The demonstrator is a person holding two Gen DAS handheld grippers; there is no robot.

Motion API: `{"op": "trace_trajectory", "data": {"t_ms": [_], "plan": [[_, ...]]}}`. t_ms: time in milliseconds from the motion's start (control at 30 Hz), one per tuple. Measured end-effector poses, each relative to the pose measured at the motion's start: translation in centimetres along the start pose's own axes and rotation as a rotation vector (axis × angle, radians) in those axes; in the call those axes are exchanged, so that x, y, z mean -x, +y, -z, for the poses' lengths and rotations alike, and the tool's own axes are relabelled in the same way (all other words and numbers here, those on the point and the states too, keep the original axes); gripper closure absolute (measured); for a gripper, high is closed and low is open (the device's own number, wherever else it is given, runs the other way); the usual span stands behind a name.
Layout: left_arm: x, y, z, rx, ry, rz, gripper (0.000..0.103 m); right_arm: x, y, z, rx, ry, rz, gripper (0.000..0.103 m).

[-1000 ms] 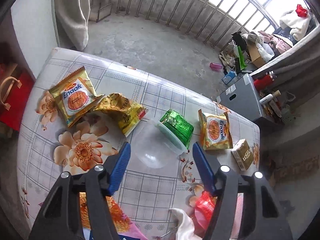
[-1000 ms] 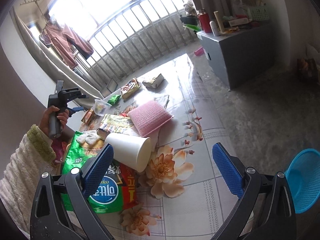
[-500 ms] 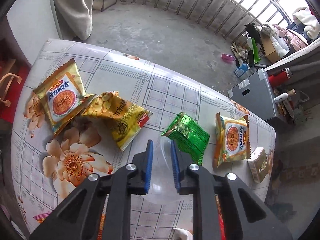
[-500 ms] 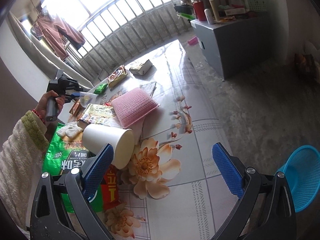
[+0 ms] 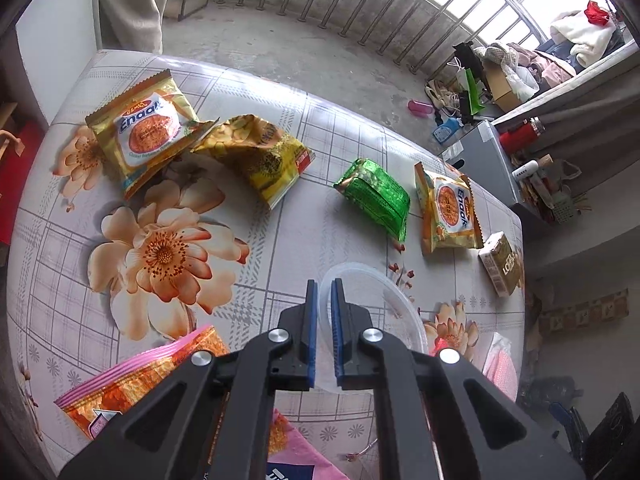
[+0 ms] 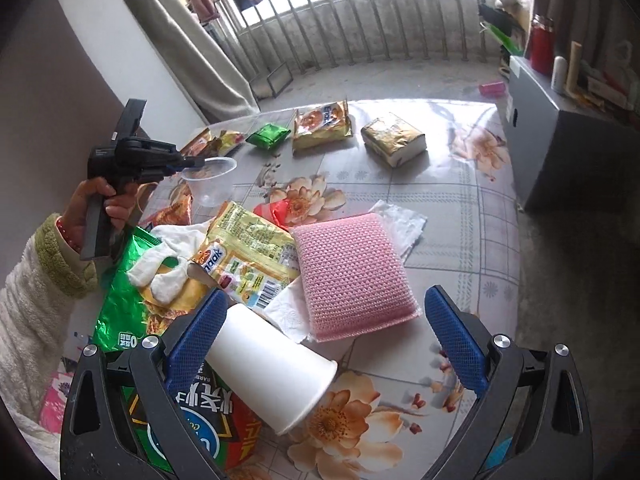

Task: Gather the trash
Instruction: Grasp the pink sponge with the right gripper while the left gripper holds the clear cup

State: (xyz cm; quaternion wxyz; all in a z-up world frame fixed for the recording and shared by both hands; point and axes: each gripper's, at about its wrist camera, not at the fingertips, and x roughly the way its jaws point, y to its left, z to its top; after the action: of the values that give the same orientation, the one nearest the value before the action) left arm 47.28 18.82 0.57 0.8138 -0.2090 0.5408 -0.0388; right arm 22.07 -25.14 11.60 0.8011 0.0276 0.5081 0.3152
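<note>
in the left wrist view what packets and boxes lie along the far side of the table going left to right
Enaak packet → crumpled yellow bag → green foil packet → second Enaak packet → small gold box

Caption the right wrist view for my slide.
Open right gripper over a tipped white paper cup while the left gripper closes on a clear plastic cup's rim.

Your right gripper (image 6: pixel 322 322): jaws wide over white paper cup (image 6: pixel 272 364) | your left gripper (image 6: pixel 198 164): closing on clear plastic cup (image 6: pixel 210 184) rim | pink sponge (image 6: pixel 352 272) beside
</note>
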Motion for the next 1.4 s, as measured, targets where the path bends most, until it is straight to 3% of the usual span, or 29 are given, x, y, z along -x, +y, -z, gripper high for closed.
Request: {"op": "trace_trajectory", "data": {"t_ms": [200,367,467,633,967,1000,1133,1400], "plan": [[0.9,0.1,1.1,0.002,-0.029,0.056,0.097,-6.1,1.7,-2.2,0.111,0.185,0.098,0.008],[1.5,0.4,1.6,-0.005,-0.042,0.098,0.097,-9.4,1.5,-2.2,0.118,0.274,0.17,0.008],[1.8,0.7,1.8,0.002,-0.047,0.118,0.097,-9.7,1.0,-2.1,0.101,0.267,0.182,0.009],[2.1,1.3,2.1,0.02,-0.057,0.133,0.097,-9.2,-0.4,-2.3,0.037,0.264,0.181,0.029],[4.2,1.7,2.3,0.028,-0.096,0.152,0.097,-6.6,-3.3,-2.4,-0.126,0.185,0.081,0.04],[4.6,1.7,2.5,0.028,-0.102,0.155,0.097,-6.0,-3.5,-2.2,-0.143,0.179,0.062,0.052],[6.3,1.5,2.8,0.023,-0.127,0.17,0.097,-3.1,-4.2,-1.6,-0.208,0.132,0.031,0.067],[10.5,-0.5,4.5,-0.016,-0.185,0.193,0.097,1.7,-4.2,0.0,-0.236,0.047,0.069,0.072]]}}
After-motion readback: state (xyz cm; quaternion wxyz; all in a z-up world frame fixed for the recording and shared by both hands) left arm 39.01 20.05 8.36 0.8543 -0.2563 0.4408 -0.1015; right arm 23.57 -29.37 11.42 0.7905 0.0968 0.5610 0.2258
